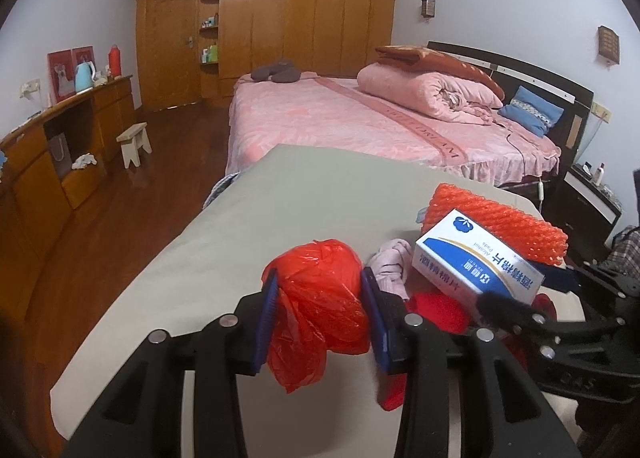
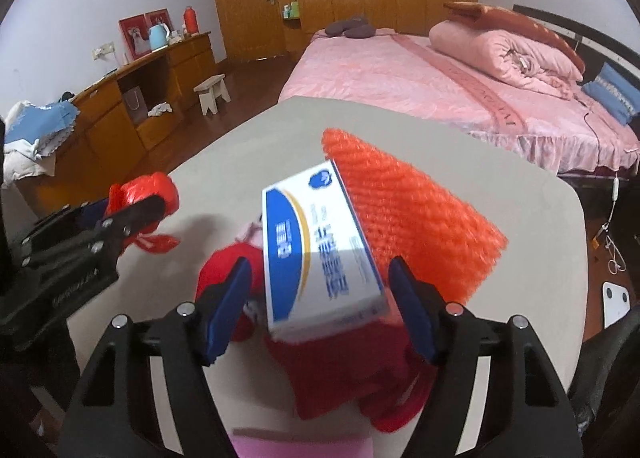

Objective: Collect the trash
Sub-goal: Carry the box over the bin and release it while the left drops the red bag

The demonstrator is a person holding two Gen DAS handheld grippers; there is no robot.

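Nearest the lens: black fingers and blue pads of the right gripper (image 2: 320, 274), spread to either side of a white-and-blue box (image 2: 320, 242), with a sliver of gap visible at each pad, so released rather than gripping. Beyond and beneath, a beige table (image 2: 240, 146) bearing the whole litter pile at its near right end. Far right on it, an orange foam mesh sheet (image 2: 408, 202), lying flat, the largest piece. Nearer, a heap of red cloth (image 2: 348, 374) directly under the box. Box itself tilted, far end against the mesh, blurred, apparently propped on the cloth and not settled. Left of the pile, a crumpled red plastic bag (image 1: 320, 310), pinched between the pads of the left gripper (image 1: 320, 290): clenched, bag bulging out both sides and a loose tail hanging down towards the table. Smallest, a scrap of pink cloth (image 1: 390, 266) just right of the bag, touching the box's near corner.

Step in hand, by judgement: bag secured on the left, box lined up for picking on the right, nothing yet gathered into a bin; no bin in either view. Next: square the right pads on the box's long faces, close until firm, lift clear of cloth and mesh. Beware a skewed pinch on a tilted box, likely to twist it out.
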